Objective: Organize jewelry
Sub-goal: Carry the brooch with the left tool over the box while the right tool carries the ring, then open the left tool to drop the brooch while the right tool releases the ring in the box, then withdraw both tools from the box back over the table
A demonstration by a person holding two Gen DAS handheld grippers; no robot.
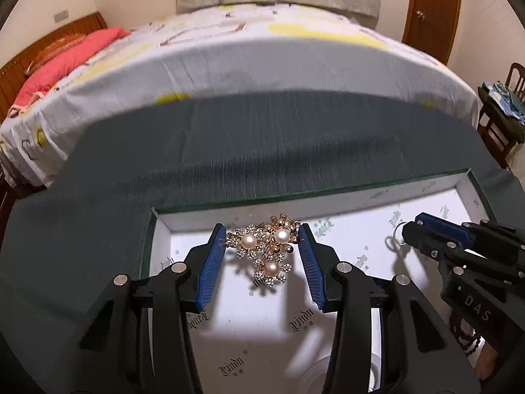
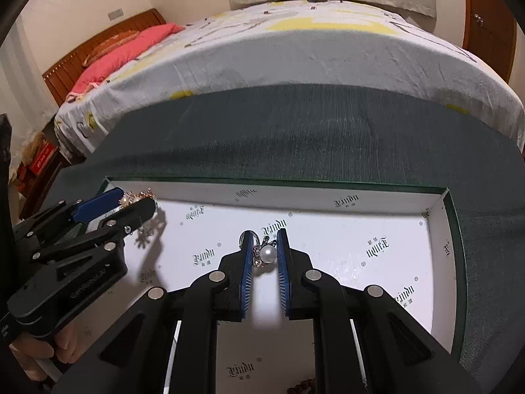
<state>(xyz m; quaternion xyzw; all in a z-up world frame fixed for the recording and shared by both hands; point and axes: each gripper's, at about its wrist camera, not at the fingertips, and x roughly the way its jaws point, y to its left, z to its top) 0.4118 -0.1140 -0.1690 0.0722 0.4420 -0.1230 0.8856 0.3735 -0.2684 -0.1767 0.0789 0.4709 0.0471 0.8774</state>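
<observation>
Here each hand-held gripper clamps jewelry: brooch, ring.

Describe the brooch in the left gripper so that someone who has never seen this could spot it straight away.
Find the white box with green edges, lying open on the dark cloth in front of the bed. Over its left end, the left gripper holds a gold brooch between blue pads. It is a cluster of sparkly flowers with three pearls, whereas the ring in the right gripper has one.

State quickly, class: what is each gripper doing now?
Left gripper: shut on the pearl brooch.
Right gripper: shut on the pearl ring.
</observation>
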